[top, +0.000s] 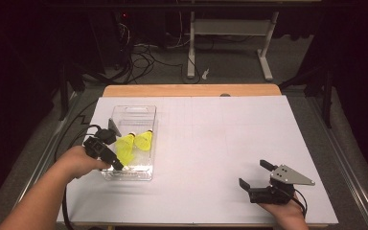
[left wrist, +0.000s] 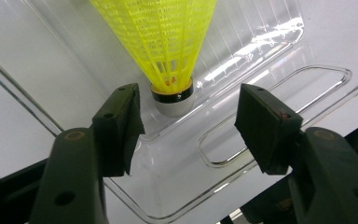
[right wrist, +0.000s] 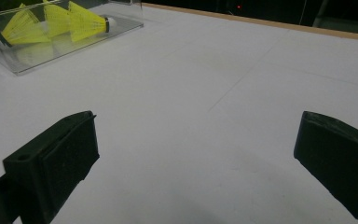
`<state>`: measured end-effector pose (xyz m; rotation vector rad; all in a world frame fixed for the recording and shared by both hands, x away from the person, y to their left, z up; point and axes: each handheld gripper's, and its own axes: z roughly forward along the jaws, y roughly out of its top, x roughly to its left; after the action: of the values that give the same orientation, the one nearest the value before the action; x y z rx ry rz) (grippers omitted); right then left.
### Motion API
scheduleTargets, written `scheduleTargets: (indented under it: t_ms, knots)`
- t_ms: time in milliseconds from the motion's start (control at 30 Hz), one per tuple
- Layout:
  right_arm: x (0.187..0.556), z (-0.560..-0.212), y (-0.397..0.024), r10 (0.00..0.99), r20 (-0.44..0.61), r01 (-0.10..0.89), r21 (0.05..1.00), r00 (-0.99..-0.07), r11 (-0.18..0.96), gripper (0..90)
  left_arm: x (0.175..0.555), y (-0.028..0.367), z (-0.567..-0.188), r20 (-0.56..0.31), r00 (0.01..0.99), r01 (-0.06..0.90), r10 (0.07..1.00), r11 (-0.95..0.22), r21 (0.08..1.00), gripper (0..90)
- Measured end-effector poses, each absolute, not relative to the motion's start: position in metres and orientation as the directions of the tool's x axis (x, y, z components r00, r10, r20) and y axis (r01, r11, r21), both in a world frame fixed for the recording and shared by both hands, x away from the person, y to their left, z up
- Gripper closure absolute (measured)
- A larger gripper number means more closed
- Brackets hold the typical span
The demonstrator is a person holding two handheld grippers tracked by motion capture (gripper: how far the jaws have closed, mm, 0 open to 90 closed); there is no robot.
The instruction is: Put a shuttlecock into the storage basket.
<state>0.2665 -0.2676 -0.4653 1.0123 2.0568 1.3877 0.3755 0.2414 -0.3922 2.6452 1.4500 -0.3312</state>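
My left gripper hangs over the near end of the clear tray at the desk's left, fingers parted and holding nothing. A yellow shuttlecock lies just ahead of them, cork toward me, skirt fanning away along the tray. A second one lies beside it. My right gripper rests well apart, fingers wide and empty.

The counter is flat, with a big white sheet on top. A clear plastic box sits on the sheet, near the left side.
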Motion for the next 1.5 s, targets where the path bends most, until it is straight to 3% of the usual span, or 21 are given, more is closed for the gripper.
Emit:
scheduleTargets:
  t_ms: [833, 1167, 1300, 1500]
  knots:
    - [0.266, -0.464, -0.269, 0.782, 0.031, 0.315, 0.924, -0.623, 0.215, 0.3, 0.378, 0.231, -0.368, -0.190, 0.529, 0.844, 0.827, -0.536, 0.020, 21.4]
    - [0.266, -0.464, -0.268, 0.782, 0.030, 0.315, 0.924, -0.623, 0.215, 0.3, 0.377, 0.231, -0.363, -0.193, 0.522, 0.851, 0.831, -0.524, 0.041, 9.7]
    - [0.265, -0.464, -0.268, 0.781, 0.029, 0.313, 0.925, -0.624, 0.216, 0.3, 0.378, 0.230, -0.361, -0.189, 0.519, 0.852, 0.833, -0.522, 0.039, 0.7]
    - [0.265, -0.463, -0.268, 0.781, 0.027, 0.312, 0.925, -0.624, 0.217, 0.3, 0.377, 0.228, -0.359, -0.190, 0.519, 0.853, 0.833, -0.519, 0.055, 0.6]
